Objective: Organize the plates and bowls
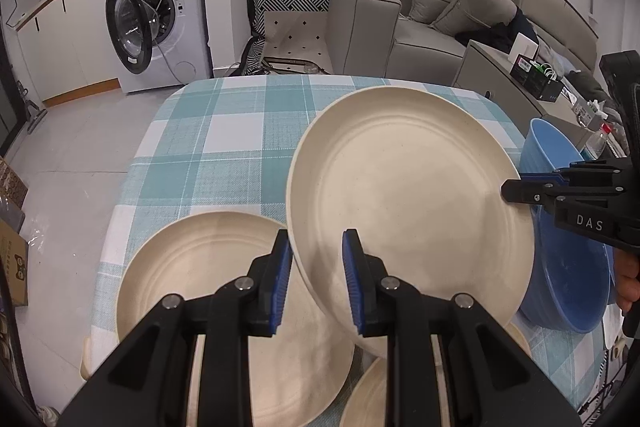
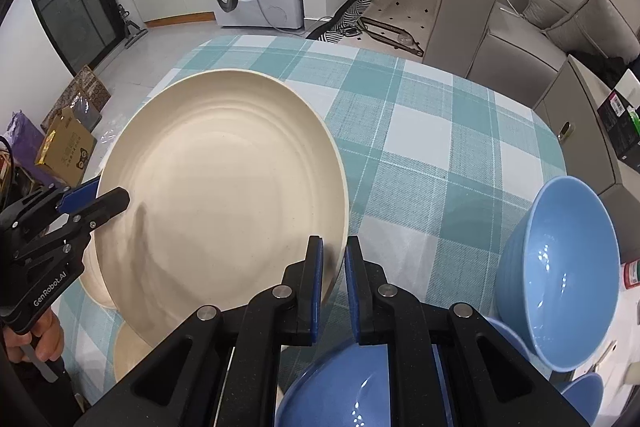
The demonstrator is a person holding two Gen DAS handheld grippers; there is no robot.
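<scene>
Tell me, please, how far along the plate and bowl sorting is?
Nothing looks sorted yet. In hand: both grippers, left and right, hold one cream plate by opposite rims above the table. Left: another plate and blue bowls lie loose.

A large cream plate (image 2: 224, 183) with ringed ridges is held tilted above the checked tablecloth. Another cream plate (image 1: 208, 267) lies flat beneath it. A blue bowl (image 2: 560, 279) is seen tipped on its side nearby.
</scene>
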